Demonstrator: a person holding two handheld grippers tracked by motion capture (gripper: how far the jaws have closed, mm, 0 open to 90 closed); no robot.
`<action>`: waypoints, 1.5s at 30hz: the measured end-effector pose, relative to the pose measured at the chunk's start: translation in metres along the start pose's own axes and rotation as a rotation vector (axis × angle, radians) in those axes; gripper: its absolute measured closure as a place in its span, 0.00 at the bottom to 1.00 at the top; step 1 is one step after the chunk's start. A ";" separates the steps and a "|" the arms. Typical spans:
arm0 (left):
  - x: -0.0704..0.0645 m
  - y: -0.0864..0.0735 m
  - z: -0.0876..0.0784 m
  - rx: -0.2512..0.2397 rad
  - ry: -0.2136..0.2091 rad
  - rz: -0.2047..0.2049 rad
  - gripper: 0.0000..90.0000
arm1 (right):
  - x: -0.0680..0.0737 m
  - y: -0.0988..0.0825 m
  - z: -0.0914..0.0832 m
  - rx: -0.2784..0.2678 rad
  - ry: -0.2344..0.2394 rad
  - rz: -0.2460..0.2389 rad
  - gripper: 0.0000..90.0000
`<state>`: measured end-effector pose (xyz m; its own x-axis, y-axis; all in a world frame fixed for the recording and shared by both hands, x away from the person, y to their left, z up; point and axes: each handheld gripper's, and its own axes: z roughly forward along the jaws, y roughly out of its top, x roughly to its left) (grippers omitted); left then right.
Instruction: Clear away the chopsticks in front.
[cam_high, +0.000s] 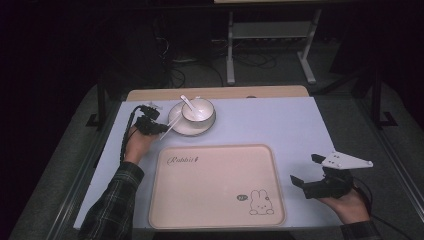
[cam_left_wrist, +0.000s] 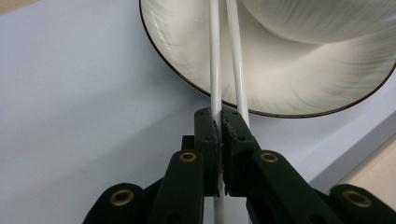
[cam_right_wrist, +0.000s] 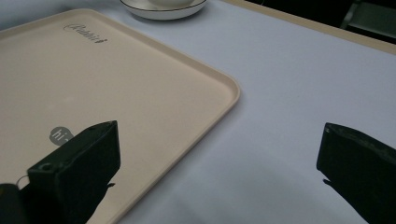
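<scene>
Dark room, grey metal rack (cam_high: 272, 30)

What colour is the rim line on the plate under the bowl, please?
Dark brown on the glossy white round plate, clearest in the left gripper view.

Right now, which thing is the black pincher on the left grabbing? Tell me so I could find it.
Start at the pale blue table and go to the white plate with the bowl at its far left. Leaning off the plate's near-left rim are white chopsticks; the left gripper is shut on them. Unlike the short spoon in the bowl, they are two thin straight sticks.
</scene>
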<state>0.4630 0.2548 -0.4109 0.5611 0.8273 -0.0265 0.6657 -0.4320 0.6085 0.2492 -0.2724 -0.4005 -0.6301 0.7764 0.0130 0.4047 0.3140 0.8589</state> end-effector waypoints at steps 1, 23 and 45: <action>0.000 0.000 -0.002 -0.005 0.003 -0.005 0.95 | 0.000 0.000 0.000 -0.001 0.000 -0.001 0.00; 0.002 -0.021 -0.064 -0.069 -0.007 -0.052 0.96 | 0.000 0.001 -0.002 -0.012 -0.001 0.005 0.00; -0.032 -0.087 -0.117 -0.112 -0.038 -0.048 0.96 | 0.001 0.001 -0.002 -0.011 -0.004 0.004 0.00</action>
<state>0.3299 0.3076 -0.3701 0.5496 0.8309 -0.0867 0.6343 -0.3475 0.6906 0.2477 -0.2725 -0.3983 -0.6261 0.7796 0.0142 0.3993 0.3048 0.8647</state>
